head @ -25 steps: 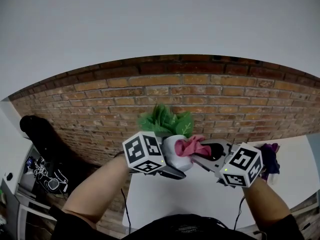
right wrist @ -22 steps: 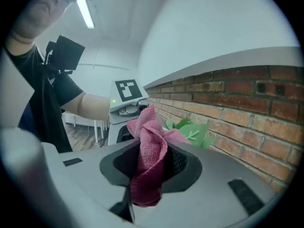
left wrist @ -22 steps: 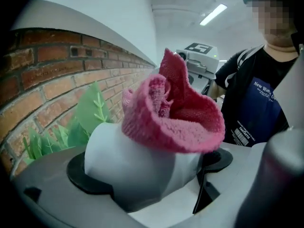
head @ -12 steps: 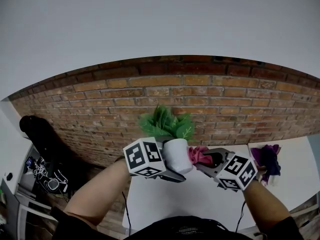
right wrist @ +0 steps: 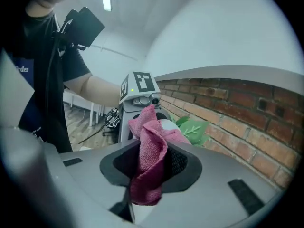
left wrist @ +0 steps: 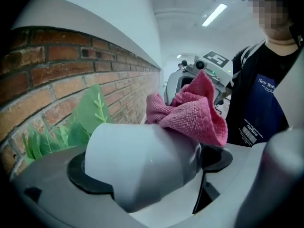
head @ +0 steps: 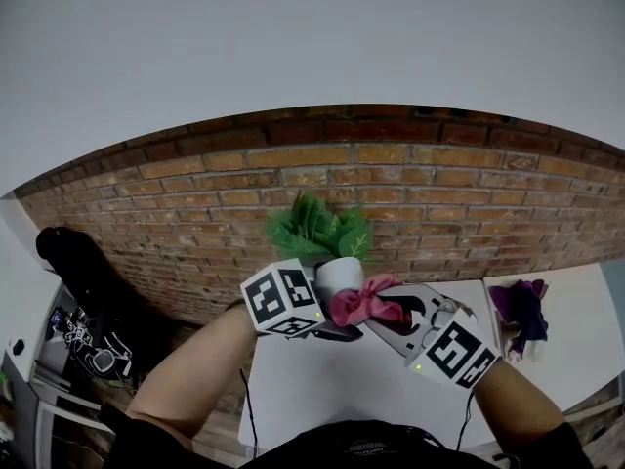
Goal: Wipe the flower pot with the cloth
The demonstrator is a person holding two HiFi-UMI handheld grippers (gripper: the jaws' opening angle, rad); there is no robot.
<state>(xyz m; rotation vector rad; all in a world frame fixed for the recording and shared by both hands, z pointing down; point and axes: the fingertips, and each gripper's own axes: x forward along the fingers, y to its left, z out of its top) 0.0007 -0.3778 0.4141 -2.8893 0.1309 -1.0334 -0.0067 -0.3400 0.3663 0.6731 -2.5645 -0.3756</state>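
Observation:
A white flower pot (head: pixel 339 275) with green leaves (head: pixel 314 229) is held up in the air above the white table (head: pixel 322 389). My left gripper (head: pixel 327 322) is shut on the pot (left wrist: pixel 137 163), its marker cube at the pot's left. My right gripper (head: pixel 391 316) is shut on a pink cloth (head: pixel 359 304), which presses against the pot's lower right side. In the left gripper view the cloth (left wrist: pixel 192 113) lies over the pot's far end. The right gripper view shows the cloth (right wrist: pixel 149 158) bunched between the jaws, with the pot (right wrist: pixel 167 125) and leaves (right wrist: pixel 192 129) behind it.
A brick wall (head: pixel 420 189) runs behind the table. A purple plant (head: pixel 520 311) stands at the table's right. Dark gear and cables (head: pixel 83 335) lie on the floor at the left.
The right gripper has slid the cloth down and to the left, from the pot's right side toward its lower front. The pot has been lifted slightly and tilted.

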